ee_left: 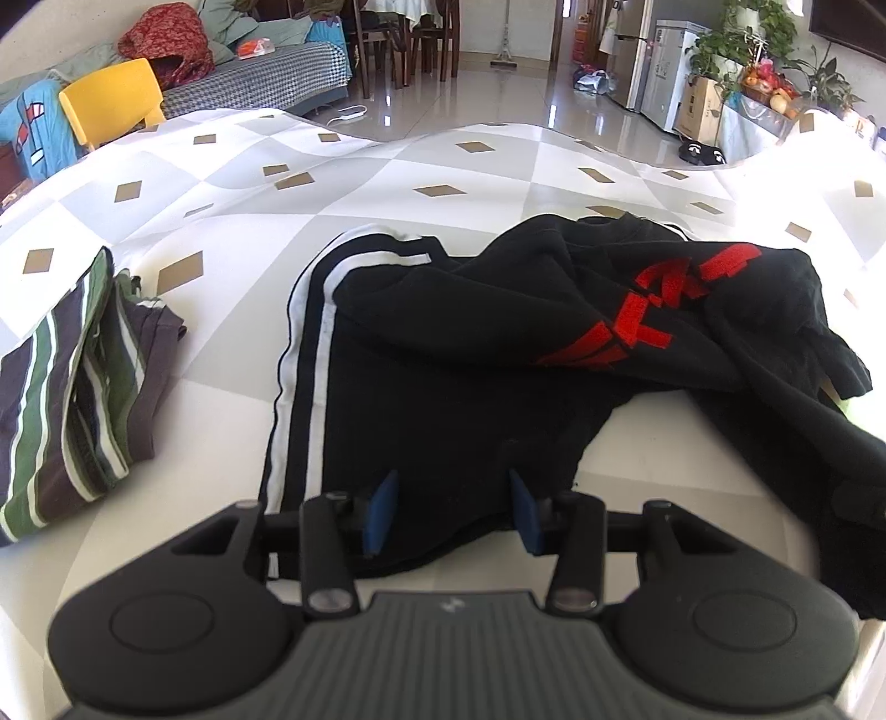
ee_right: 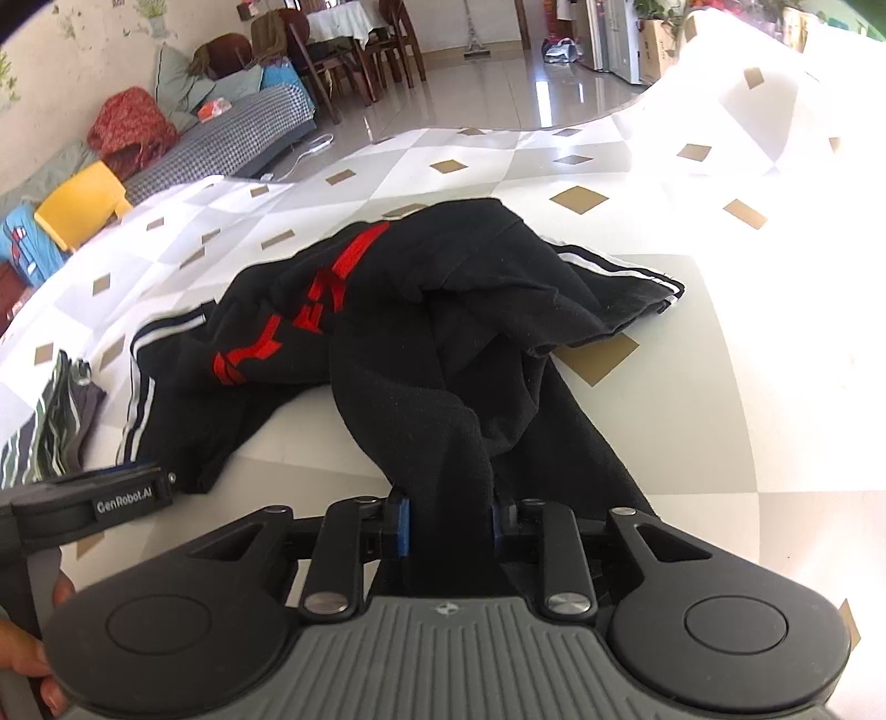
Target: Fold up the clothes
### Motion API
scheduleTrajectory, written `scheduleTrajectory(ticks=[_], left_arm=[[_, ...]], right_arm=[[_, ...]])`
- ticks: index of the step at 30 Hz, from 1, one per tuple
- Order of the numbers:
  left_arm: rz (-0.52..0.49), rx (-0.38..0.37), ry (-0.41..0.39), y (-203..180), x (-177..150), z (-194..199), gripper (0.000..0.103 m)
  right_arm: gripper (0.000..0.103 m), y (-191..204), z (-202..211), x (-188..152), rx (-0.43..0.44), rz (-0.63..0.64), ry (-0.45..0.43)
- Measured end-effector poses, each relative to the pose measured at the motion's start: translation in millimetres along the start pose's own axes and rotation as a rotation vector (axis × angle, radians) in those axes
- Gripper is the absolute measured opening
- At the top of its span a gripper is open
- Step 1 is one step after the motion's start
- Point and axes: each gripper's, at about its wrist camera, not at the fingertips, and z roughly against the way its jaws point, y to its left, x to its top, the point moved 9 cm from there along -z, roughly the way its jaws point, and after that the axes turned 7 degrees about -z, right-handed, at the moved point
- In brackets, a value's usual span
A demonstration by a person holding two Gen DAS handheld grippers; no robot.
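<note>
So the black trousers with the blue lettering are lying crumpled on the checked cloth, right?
Not quite: the lettering on the black trousers is red, not blue, as the left wrist view shows. They do lie crumpled on the checked cloth.

Table cover (ee_left: pixel 232 166): white/grey checks, tan diamonds, far edge rippled.
Yellow chair (ee_left: pixel 111 99): past the table's far-left edge, partly hidden.
Sofa (ee_left: pixel 266 77): houndstooth cover, behind the chair.
Red bag (ee_left: pixel 166 44): on the sofa.
Dining chairs (ee_left: pixel 404 44): dark wood, at a white-clothed table further back.
Fridge (ee_left: pixel 631 50): silver, back right.
Potted plants (ee_left: pixel 731 44): right of the fridge.
Floor (ee_left: pixel 487 94): glossy tile.
</note>
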Motion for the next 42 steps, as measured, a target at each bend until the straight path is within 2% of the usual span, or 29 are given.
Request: scheduleTrajectory(ticks=[13,18,22,25,28,30,33,37,42], left_arm=[[0.114,0.107,0.044,42,-11,9,0.043],[0.167,0.159,0.061,64,-16,12,0.044],[0.191,0.189,0.067,74,-19,14,0.046],[0.198,0.202,0.070,77,-21,15,0.047],[0.206,0.214,0.072,81,-22,17,0.049],[0.226,0.201,0.064,80,-22,22,0.053],[0.231,0.188,0.029,74,-21,32,0.059],[0.181,0.164,-0.029,58,-14,44,0.073],[0.115,0.101,-0.053,32,-10,46,0.079]], right_arm=[[0.022,-23,32,32,0.012,-0.115,-0.129],[0.022,-47,42,42,-0.037,-0.203,-0.178],[0.022,-64,39,38,-0.088,-0.261,-0.154],[0.023,-65,36,33,-0.105,-0.252,-0.126],[0.034,-64,37,31,-0.106,-0.245,-0.126],[0.041,-62,45,34,-0.115,-0.225,-0.156],[0.043,-54,56,39,-0.113,-0.177,-0.208],[0.044,-41,65,37,-0.078,-0.149,-0.232],[0.045,-22,75,31,-0.027,-0.094,-0.249]])
